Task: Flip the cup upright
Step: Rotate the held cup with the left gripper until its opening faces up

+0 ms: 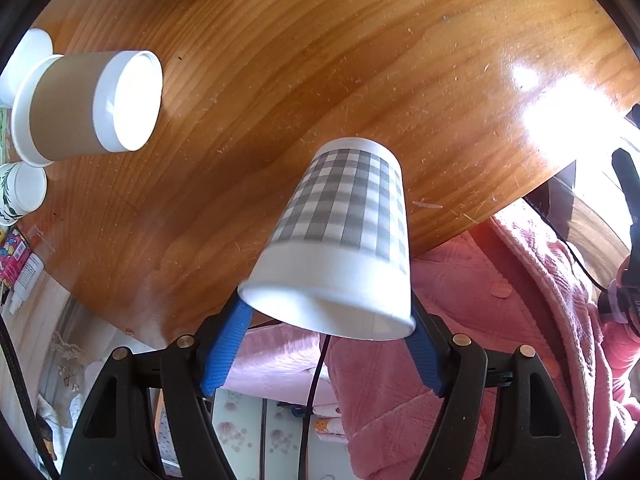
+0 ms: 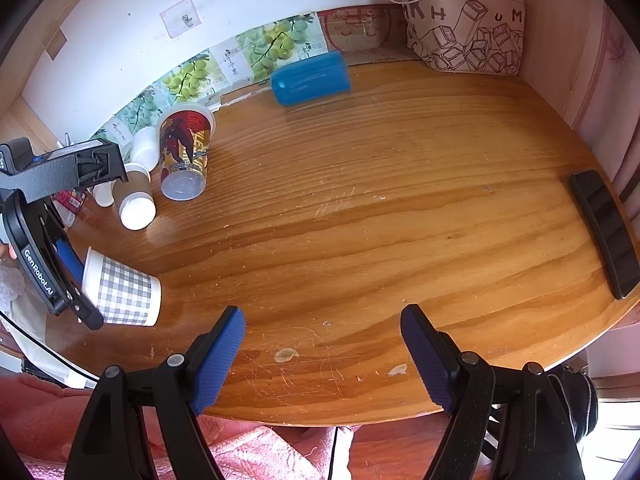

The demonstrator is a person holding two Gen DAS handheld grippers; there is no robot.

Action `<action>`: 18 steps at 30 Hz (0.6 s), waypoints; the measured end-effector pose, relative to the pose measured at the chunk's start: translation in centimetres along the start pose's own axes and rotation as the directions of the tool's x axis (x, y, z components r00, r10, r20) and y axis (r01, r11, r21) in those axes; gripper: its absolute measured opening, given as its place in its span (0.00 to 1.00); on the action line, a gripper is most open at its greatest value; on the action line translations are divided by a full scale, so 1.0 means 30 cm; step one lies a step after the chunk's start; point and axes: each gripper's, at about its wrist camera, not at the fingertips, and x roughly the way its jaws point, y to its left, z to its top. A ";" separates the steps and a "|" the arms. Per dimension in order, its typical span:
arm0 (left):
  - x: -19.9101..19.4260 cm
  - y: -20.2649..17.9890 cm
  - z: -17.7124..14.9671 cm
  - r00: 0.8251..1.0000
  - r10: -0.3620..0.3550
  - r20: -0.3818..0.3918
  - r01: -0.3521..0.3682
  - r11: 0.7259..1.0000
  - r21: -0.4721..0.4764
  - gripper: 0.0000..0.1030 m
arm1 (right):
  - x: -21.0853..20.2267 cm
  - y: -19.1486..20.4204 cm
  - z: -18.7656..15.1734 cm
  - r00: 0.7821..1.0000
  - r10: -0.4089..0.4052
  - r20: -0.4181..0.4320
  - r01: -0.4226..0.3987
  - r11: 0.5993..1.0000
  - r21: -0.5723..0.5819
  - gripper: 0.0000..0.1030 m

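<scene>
A grey-and-white checked paper cup (image 1: 344,232) is held near its rim between the blue pads of my left gripper (image 1: 332,328), which is shut on it. Its closed base points away from me, over the wooden table (image 1: 320,80). In the right wrist view the same cup (image 2: 124,296) is tipped sideways at the table's left front edge, base pointing right, with the left gripper (image 2: 70,280) clamped at its rim. My right gripper (image 2: 322,340) is open and empty above the table's front edge.
A brown-sleeved paper cup (image 2: 136,200) lies on its side, also in the left wrist view (image 1: 88,108). Beside it are a printed plastic cup (image 2: 184,156), a blue cup (image 2: 310,78) lying at the back, small white cups (image 2: 144,148), a black phone (image 2: 606,232) at right, and a bag (image 2: 464,36).
</scene>
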 end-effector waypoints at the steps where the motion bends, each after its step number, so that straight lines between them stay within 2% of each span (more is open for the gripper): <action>1: -0.001 -0.004 0.003 1.000 0.001 0.008 -0.001 1.000 -0.002 0.79 | 0.000 -0.002 0.000 1.000 -0.003 -0.001 0.003 1.000 0.001 0.78; 5: -0.043 0.016 0.003 0.998 0.020 0.058 -0.020 1.000 -0.004 0.82 | 0.003 -0.011 0.008 1.000 -0.010 -0.007 0.010 1.000 0.002 0.78; 11: -0.111 0.067 -0.044 0.985 -0.058 0.165 0.066 0.997 -0.044 0.82 | 0.001 -0.007 0.023 1.000 -0.007 -0.007 0.007 1.000 -0.017 0.78; 15: -0.114 0.079 -0.105 0.967 -0.073 0.244 0.092 0.994 -0.067 0.82 | -0.002 0.012 0.041 1.000 -0.003 -0.004 0.003 0.999 -0.054 0.78; 17: -0.116 0.082 -0.145 0.952 -0.085 0.295 0.110 0.991 -0.072 0.82 | -0.013 0.026 0.048 1.000 0.000 0.003 0.000 0.997 -0.081 0.78; 18: -0.123 0.086 -0.173 0.937 -0.079 0.341 0.114 0.990 -0.084 0.82 | -0.017 0.032 0.050 1.000 0.002 0.005 -0.002 0.996 -0.090 0.78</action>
